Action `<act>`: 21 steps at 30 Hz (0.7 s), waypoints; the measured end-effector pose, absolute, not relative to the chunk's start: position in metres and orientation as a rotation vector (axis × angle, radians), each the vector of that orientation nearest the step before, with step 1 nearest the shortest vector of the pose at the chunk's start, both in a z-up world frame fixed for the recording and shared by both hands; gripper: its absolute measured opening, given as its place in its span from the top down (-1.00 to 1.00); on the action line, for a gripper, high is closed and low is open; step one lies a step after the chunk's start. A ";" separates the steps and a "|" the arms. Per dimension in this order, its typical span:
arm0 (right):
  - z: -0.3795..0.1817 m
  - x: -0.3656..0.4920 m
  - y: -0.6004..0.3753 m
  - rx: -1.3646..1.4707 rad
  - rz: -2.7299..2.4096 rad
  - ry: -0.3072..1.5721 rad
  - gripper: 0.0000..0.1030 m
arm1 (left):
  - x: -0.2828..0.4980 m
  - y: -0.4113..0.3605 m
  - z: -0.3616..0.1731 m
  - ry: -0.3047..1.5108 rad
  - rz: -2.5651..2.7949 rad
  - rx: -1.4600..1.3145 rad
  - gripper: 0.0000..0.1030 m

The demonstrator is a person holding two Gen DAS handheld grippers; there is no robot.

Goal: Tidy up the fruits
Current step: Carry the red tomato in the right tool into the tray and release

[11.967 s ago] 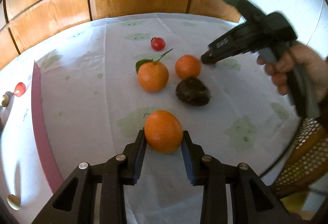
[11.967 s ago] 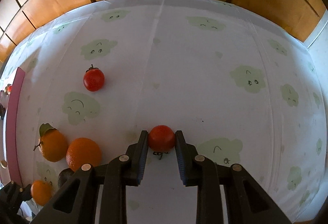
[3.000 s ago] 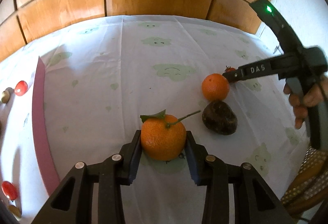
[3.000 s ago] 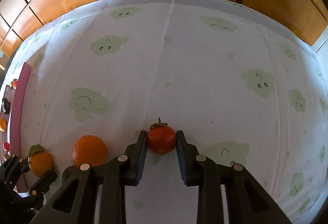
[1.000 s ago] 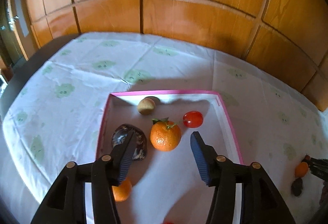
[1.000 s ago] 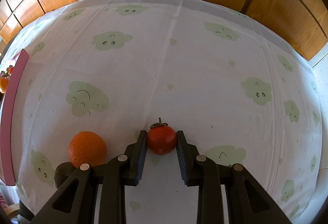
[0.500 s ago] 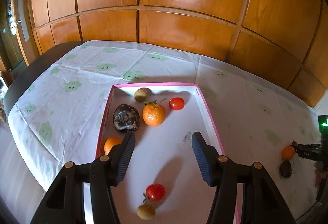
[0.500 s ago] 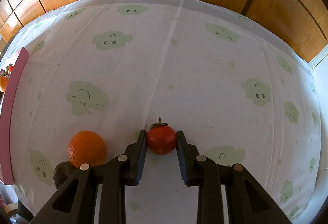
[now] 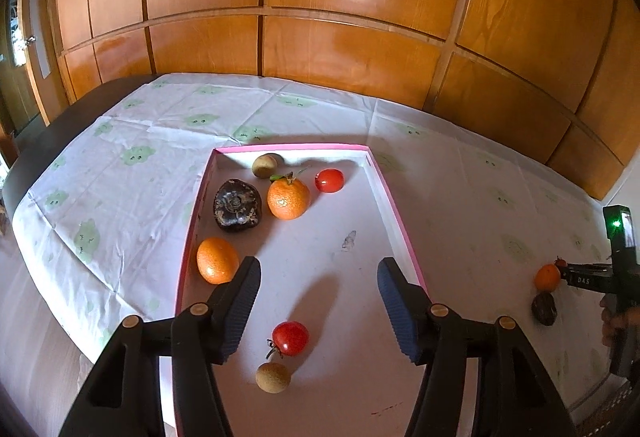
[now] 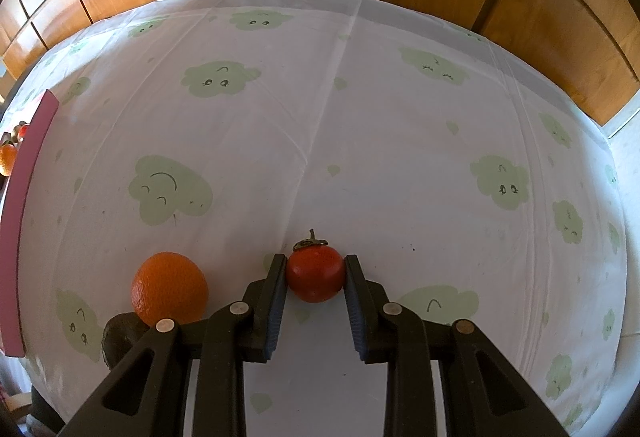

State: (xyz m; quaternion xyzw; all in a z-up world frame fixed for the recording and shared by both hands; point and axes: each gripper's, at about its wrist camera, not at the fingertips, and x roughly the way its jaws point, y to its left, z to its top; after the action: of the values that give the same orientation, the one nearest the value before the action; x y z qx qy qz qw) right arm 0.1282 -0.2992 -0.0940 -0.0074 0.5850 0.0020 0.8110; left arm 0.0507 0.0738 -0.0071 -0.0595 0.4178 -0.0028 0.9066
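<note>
Pink-rimmed tray [image 9: 394, 197] under our spread left gripper [image 9: 316, 297]; our right gripper [image 10: 315, 279] clamped on a red tomato [image 10: 315, 274].

We hold the left jaws wide apart and empty above the tray, where a leafy mandarin [image 9: 288, 198], an orange [image 9: 216, 260], a dark fruit [image 9: 237, 204], two tomatoes and two small brown fruits lie. On the cloth [image 10: 360, 117], a loose orange [image 10: 170, 287] sits left of the tomato; a dark fruit [image 10: 120, 337] behind it is mostly hidden by our right gripper's body.
</note>
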 end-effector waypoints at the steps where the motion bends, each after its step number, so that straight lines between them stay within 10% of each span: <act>1: -0.094 0.128 -0.300 -0.009 0.004 1.251 0.45 | 0.049 0.074 -0.006 0.857 -0.005 -0.120 -0.20; 21: -0.078 0.130 -0.299 0.096 -0.088 1.216 0.46 | 0.037 0.097 -0.008 0.822 0.007 -0.135 -0.21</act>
State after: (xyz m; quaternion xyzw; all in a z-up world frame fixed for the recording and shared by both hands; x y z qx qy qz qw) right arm 0.1302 -0.2995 -0.0781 0.0451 0.5710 -0.0412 0.8187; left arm 0.0375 0.0972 -0.0081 -0.0654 0.3992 0.0032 0.9145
